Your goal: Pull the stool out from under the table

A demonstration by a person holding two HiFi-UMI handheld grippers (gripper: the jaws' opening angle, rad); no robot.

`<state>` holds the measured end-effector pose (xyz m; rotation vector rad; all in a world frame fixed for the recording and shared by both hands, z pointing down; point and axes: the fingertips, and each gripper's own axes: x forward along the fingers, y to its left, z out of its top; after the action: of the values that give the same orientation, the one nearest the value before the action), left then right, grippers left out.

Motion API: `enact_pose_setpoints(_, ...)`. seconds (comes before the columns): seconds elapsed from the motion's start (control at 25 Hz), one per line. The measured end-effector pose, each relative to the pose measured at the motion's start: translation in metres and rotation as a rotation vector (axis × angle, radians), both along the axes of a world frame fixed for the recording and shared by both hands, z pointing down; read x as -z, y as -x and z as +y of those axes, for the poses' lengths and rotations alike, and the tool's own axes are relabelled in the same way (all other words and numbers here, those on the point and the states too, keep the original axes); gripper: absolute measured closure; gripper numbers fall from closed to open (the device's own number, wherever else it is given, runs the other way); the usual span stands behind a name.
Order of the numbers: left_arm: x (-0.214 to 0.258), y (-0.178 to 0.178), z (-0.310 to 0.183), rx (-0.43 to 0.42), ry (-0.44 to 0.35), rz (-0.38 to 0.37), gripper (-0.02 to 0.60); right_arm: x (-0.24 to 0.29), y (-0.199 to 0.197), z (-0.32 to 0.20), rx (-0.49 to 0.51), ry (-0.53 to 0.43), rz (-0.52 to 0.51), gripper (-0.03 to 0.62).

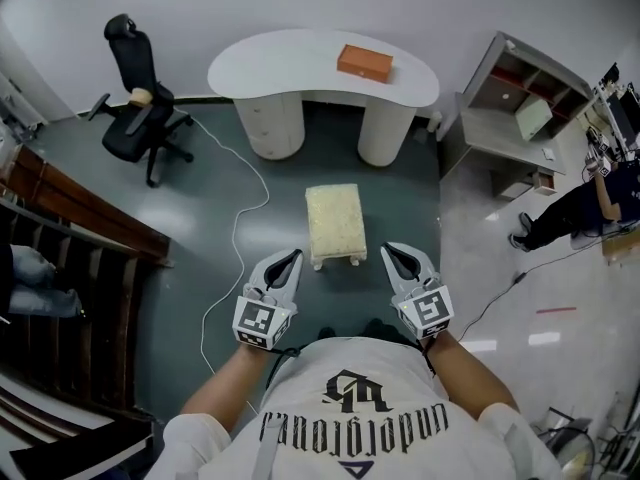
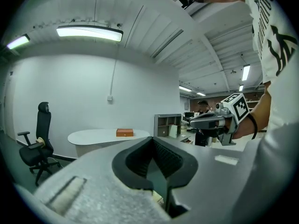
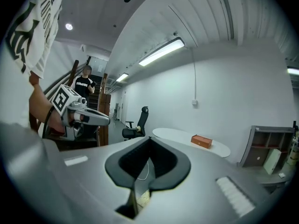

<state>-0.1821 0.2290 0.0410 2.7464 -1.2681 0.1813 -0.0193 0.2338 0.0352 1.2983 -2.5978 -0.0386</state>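
The stool, with a cream cushioned top and short white legs, stands on the dark floor between the white curved table and me, apart from the table. My left gripper hangs just left of the stool's near end and my right gripper just right of it; neither touches it. Both are shut with nothing between their jaws. In the left gripper view the jaws meet at the tip, as they do in the right gripper view. A sliver of the cream stool shows below the right jaws.
An orange box lies on the table. A black office chair stands at the back left, and a white cable runs along the floor left of the stool. A grey shelf unit is at the right, a wooden railing at the left.
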Motion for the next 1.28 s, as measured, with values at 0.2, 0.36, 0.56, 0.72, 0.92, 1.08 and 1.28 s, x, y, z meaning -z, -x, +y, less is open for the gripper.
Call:
enact_pose_setpoints(0.2, 0.005, -0.002, 0.021, -0.007, 0.002, 0.002, 0.574, 0.008, -0.006, 0.020, 0.036, 0.003, -0.006, 0.592)
enact_pose_setpoints(0.36, 0.020, -0.020, 0.046, -0.024, -0.022, 0.010, 0.574, 0.021, -0.017, 0.045, 0.074, -0.019, 0.007, 0.591)
enact_pose_setpoints(0.56, 0.041, -0.057, 0.083, -0.027, -0.022, 0.029, 0.574, 0.036, -0.052, 0.084, 0.078, -0.010, -0.016, 0.591)
enact_pose_setpoints(0.72, 0.043, -0.095, 0.128, -0.018, -0.018, 0.030, 0.574, 0.036, -0.088, 0.131, 0.096, 0.002, -0.031, 0.592)
enact_pose_setpoints(0.92, 0.041, -0.139, 0.192, -0.028, -0.007, 0.027, 0.574, 0.038, -0.130, 0.196, 0.093, 0.008, -0.037, 0.592)
enact_pose_setpoints(1.08, 0.045, -0.172, 0.240, -0.031, -0.016, 0.035, 0.574, 0.032, -0.161, 0.247, 0.104, 0.021, -0.031, 0.592)
enact_pose_setpoints(1.28, 0.059, -0.200, 0.280, -0.026, -0.029, 0.039, 0.574, 0.039, -0.189, 0.288, 0.130, 0.023, -0.024, 0.592)
